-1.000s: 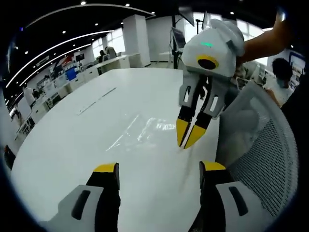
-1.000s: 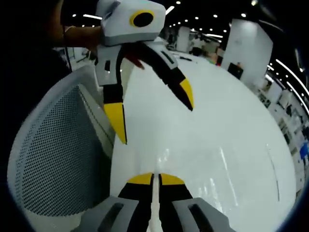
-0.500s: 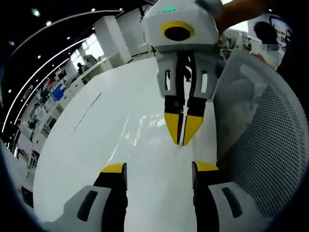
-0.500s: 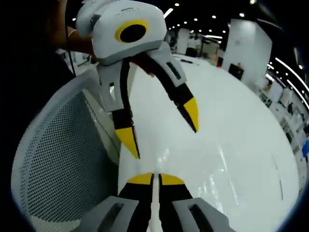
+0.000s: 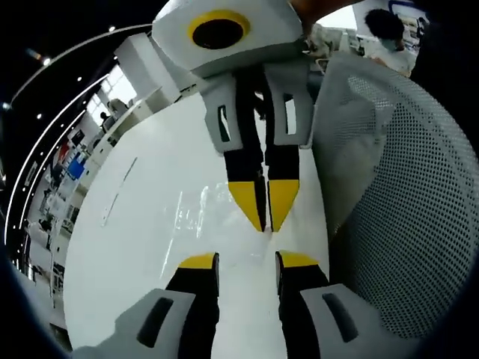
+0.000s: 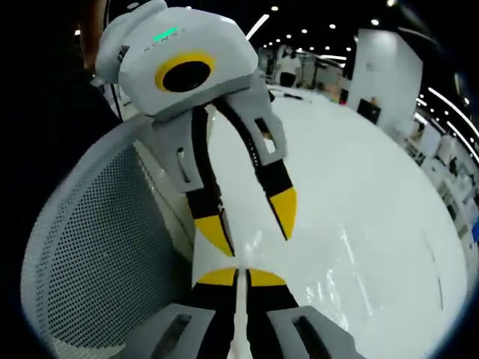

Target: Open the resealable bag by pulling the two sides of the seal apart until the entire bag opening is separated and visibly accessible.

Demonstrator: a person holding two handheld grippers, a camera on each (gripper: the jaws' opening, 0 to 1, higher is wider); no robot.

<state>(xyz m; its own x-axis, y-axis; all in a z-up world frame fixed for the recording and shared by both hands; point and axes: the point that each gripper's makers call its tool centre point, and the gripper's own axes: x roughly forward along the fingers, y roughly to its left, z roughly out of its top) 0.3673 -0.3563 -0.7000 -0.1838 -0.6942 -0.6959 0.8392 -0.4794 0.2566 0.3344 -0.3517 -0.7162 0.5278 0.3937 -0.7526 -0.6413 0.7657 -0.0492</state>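
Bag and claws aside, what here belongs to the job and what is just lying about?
Job:
- clear bag flat on the white table
- right claw, shut on the bag's edge
- left claw, open

Lying about:
- mesh chair
- desks behind

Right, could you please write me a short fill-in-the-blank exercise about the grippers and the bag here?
The right gripper has its jaws ___ on the edge of the clear bag. The left gripper has its jaws ___. The bag lies on a ___ table. Beside the table stands a chair with a ___ back.
Missing words: shut, open, white, mesh.
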